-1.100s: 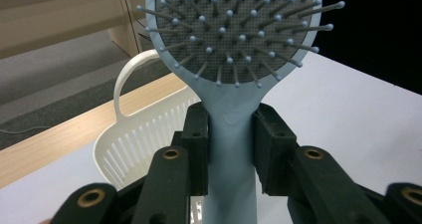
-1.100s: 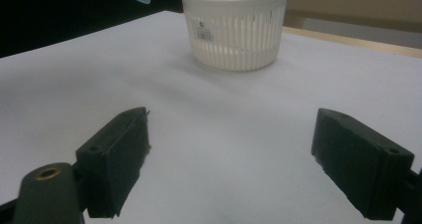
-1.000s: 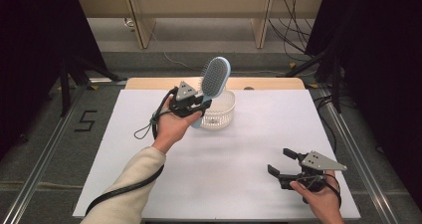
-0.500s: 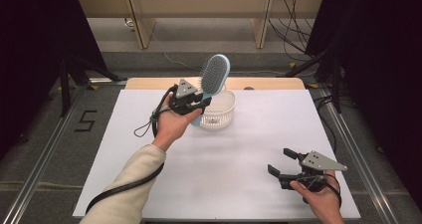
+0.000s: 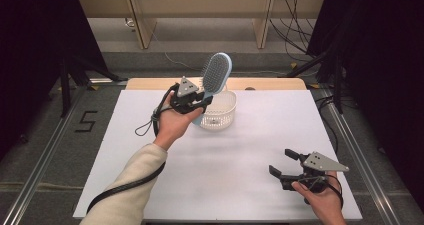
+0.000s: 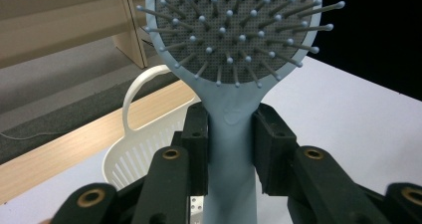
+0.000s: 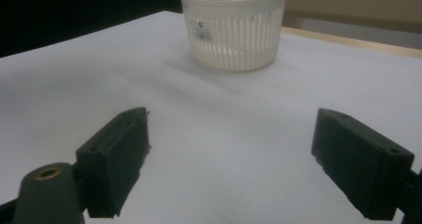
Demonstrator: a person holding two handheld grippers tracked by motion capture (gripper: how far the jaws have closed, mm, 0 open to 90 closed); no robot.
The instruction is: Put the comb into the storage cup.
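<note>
So the left tool (image 5: 199, 104) is up off the worktop (image 5: 150, 135) at the far side, pinching the pale blue handle of a hairbrush (image 5: 216, 76) between its two black jaws. In the left gripper view the handle sits squarely between the pads, and the brush head (image 6: 234, 30) stands up above them, grey cushion and ball-tipped bristles facing the camera. From the high view the brush is tilted a bit, head leaning up and away toward the far edge, right over the near-left rim of a white slotted basket (image 5: 220, 110). The basket stands upright on the white worktop near the far edge, roughly mid-width, and it has a loop handle (image 6: 137, 92) on its rim that shows behind the brush in the left gripper view. The person's left hand (image 5: 172, 125) is wrapped under the tool, cream sleeve (image 5: 127, 185) running back to the bottom edge, black cable (image 5: 150, 127) looping down beside it. The right tool (image 5: 285, 163) is well apart from all that, low at the near right corner of the worktop, jaws spread wide with nothing between them, just bare white surface. Its view looks across at the basket (image 7: 234, 27), with a small label stuck on the side.
</note>
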